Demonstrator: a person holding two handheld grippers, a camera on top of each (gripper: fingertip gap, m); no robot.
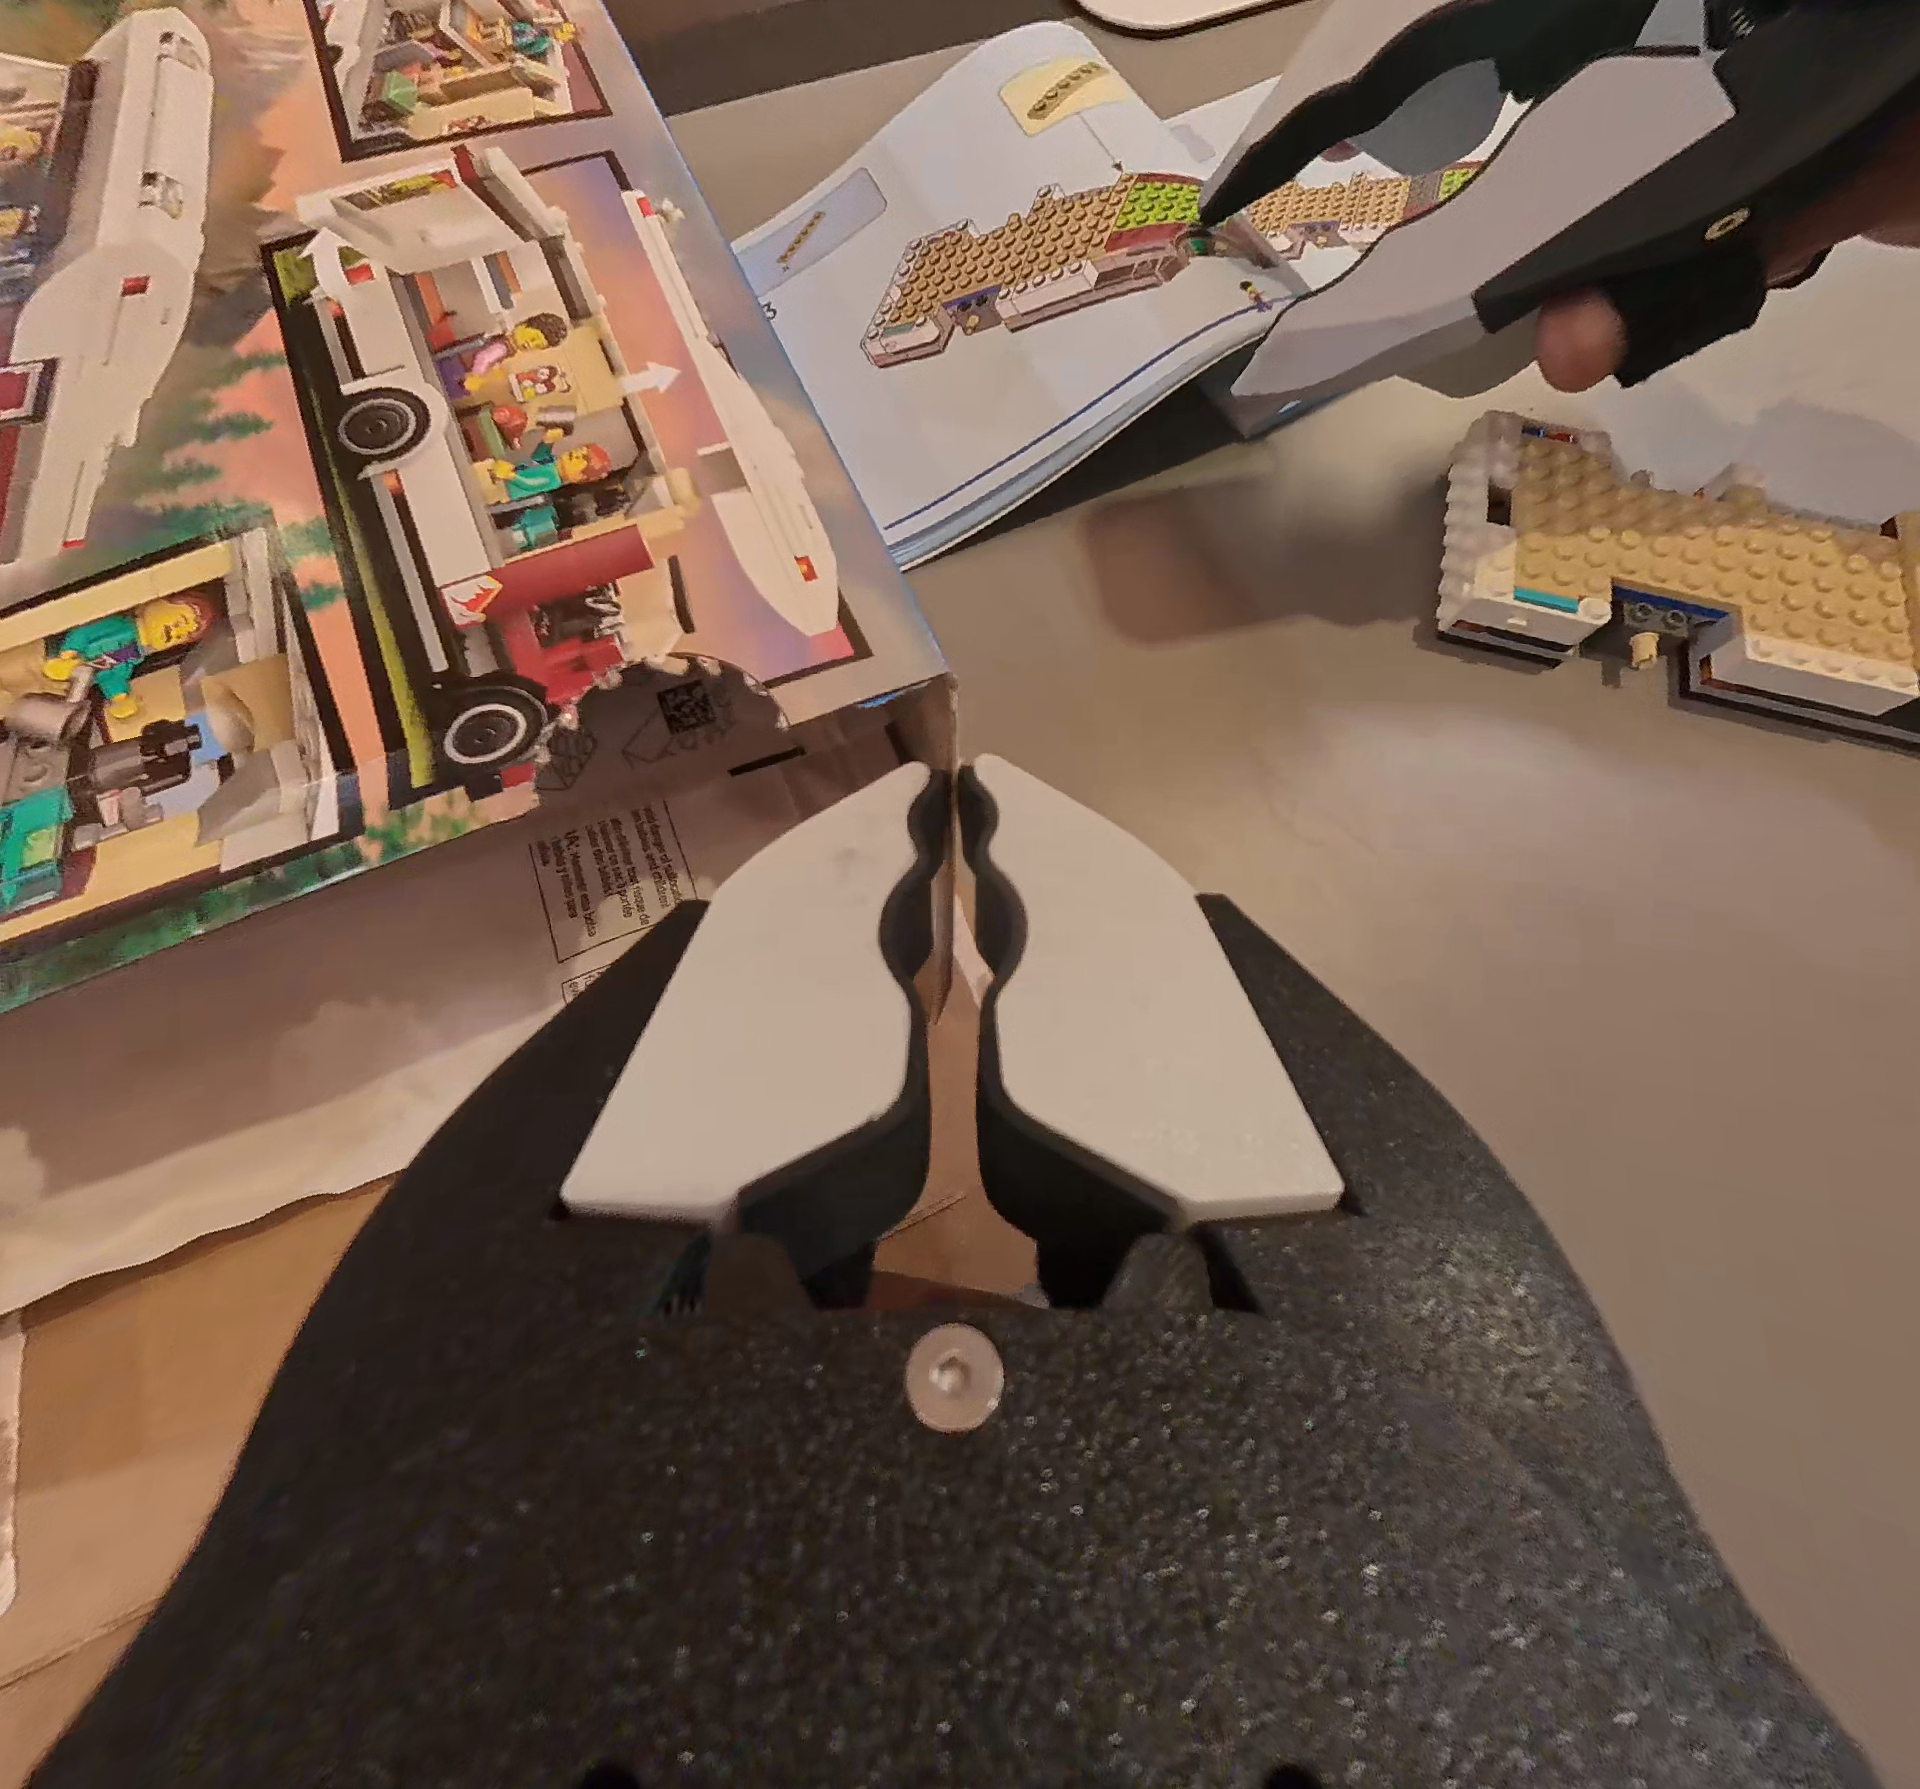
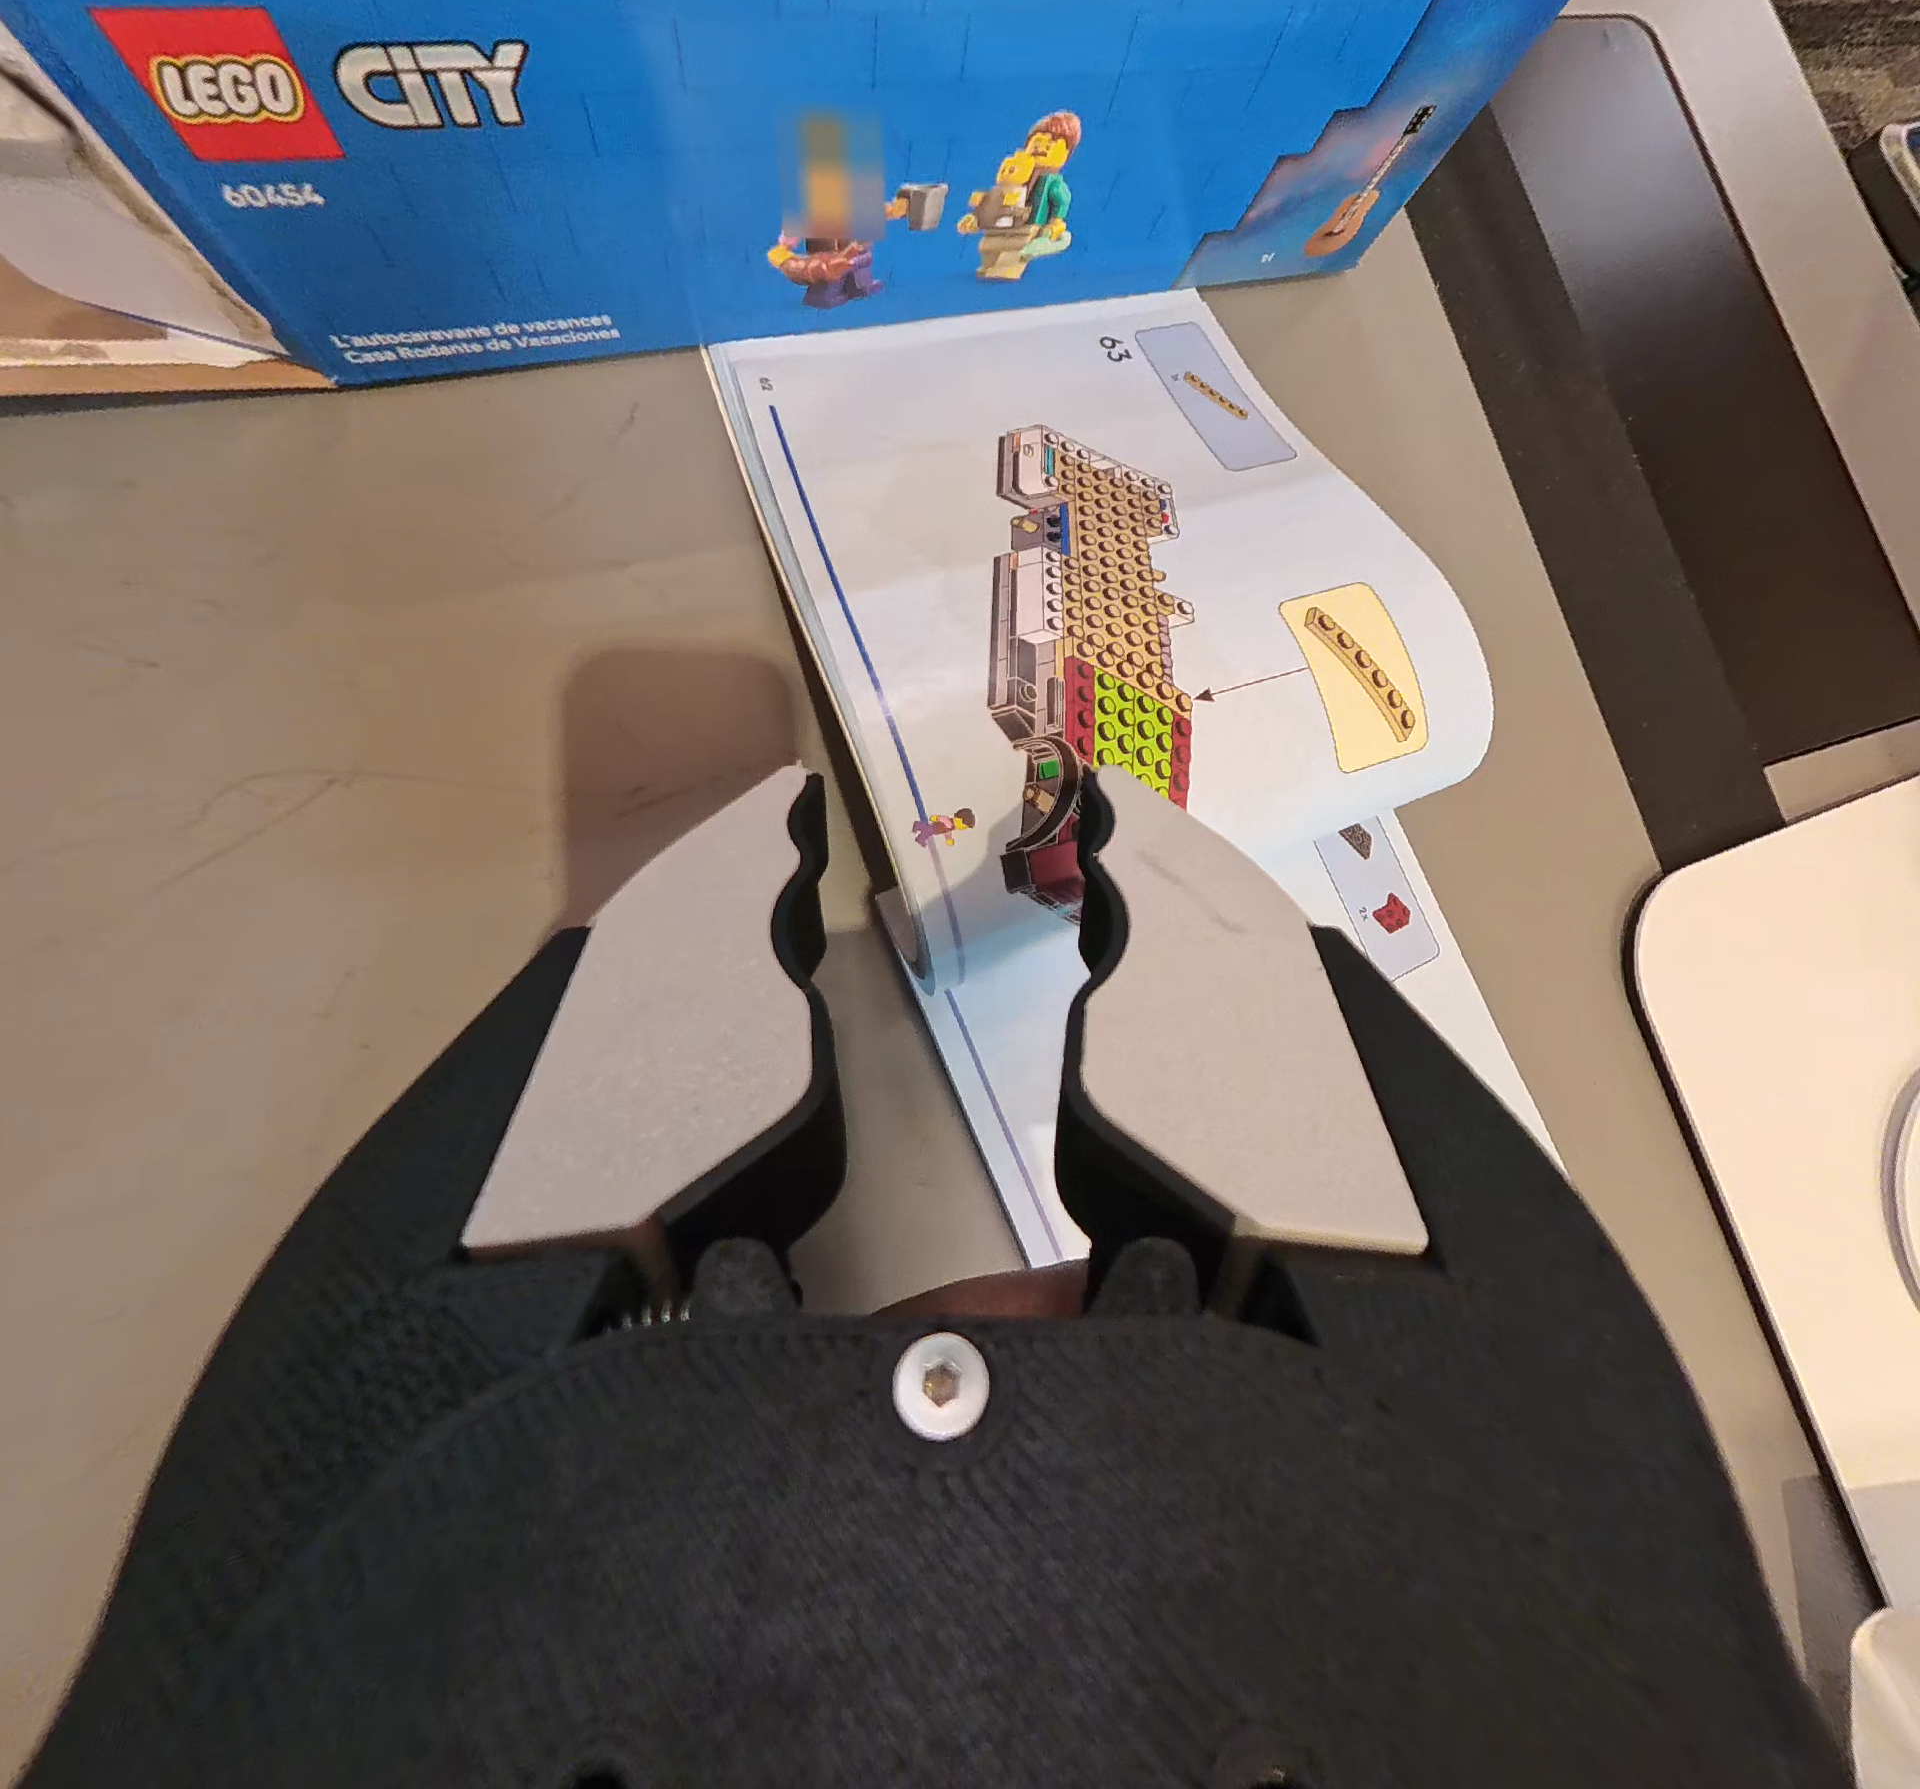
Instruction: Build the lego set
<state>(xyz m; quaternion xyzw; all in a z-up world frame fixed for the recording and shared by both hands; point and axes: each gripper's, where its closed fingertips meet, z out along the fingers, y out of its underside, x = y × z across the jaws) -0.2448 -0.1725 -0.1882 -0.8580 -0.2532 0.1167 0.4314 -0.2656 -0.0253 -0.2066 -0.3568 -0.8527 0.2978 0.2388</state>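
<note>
My left gripper [image 1: 954, 778] is shut on the thin cardboard flap [image 1: 943, 918] at the near corner of the printed toy-brick box [image 1: 416, 389]; both pads press on the flap. My right gripper [image 2: 951, 783] is open and straddles the lifted edge of the open instruction booklet [image 2: 1247, 513]. Its right fingertip [image 2: 1107, 804] rests on the page and its left fingertip [image 2: 800, 804] is over the table beside it. The pads do not press on the page. The left wrist view also shows the right gripper [image 1: 1224, 307] over the booklet [image 1: 987, 357].
A partly built tan and white brick model [image 1: 1683, 586] lies on the grey table [image 1: 1351, 1012] at the right. The box's blue side [image 2: 727, 129] stands behind the booklet. A white pad [image 2: 1787, 1116] lies at the right, and a dark strip [image 2: 1621, 389] runs beyond it. There is about 15 centimeters between the tips of the two grippers.
</note>
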